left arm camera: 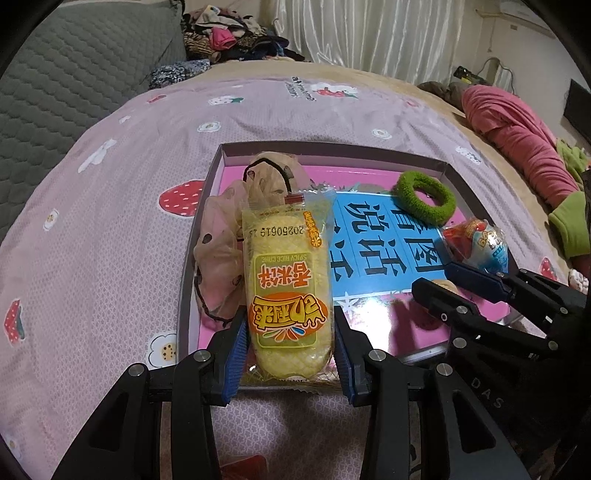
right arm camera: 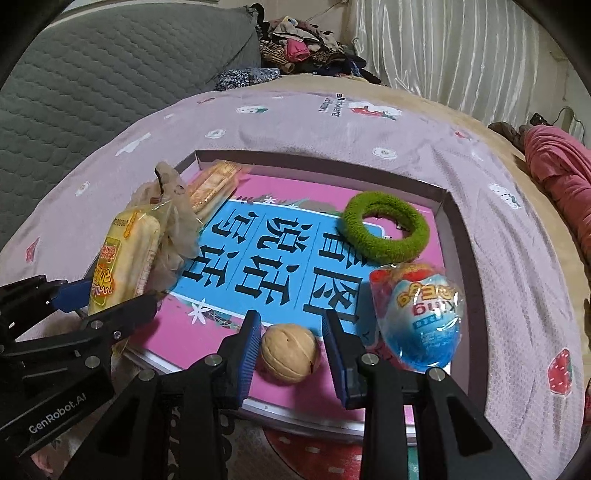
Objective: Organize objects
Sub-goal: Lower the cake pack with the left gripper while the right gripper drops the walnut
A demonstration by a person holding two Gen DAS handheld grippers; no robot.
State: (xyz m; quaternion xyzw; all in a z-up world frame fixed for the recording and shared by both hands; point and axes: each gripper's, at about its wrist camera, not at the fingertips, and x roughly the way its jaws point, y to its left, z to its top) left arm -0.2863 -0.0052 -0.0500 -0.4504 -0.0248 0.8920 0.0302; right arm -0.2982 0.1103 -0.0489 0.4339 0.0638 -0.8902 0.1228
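Observation:
A shallow pink box [left arm camera: 218,173] [right arm camera: 448,221] with a blue printed panel lies on the bed. My left gripper [left arm camera: 291,350] [right arm camera: 110,295] is shut on a yellow rice cake packet [left arm camera: 286,280] [right arm camera: 123,254], held over the box's left side above a beige spotted scrunchie [left arm camera: 221,251] [right arm camera: 177,229]. My right gripper [right arm camera: 290,339] [left arm camera: 439,277] is open, its pads either side of a walnut [right arm camera: 290,352] lying in the box, not touching it. A green scrunchie [left arm camera: 424,197] [right arm camera: 386,229] and a wrapped toy egg [left arm camera: 476,240] [right arm camera: 421,314] also lie in the box.
A second snack packet [right arm camera: 212,182] lies at the box's far left corner. The box sits on a pink strawberry-print sheet [left arm camera: 110,221] [right arm camera: 498,258]. A grey quilted cushion [left arm camera: 74,81] is at the left, a clothes pile [left arm camera: 229,33] behind, and a red garment [left arm camera: 517,129] at the right.

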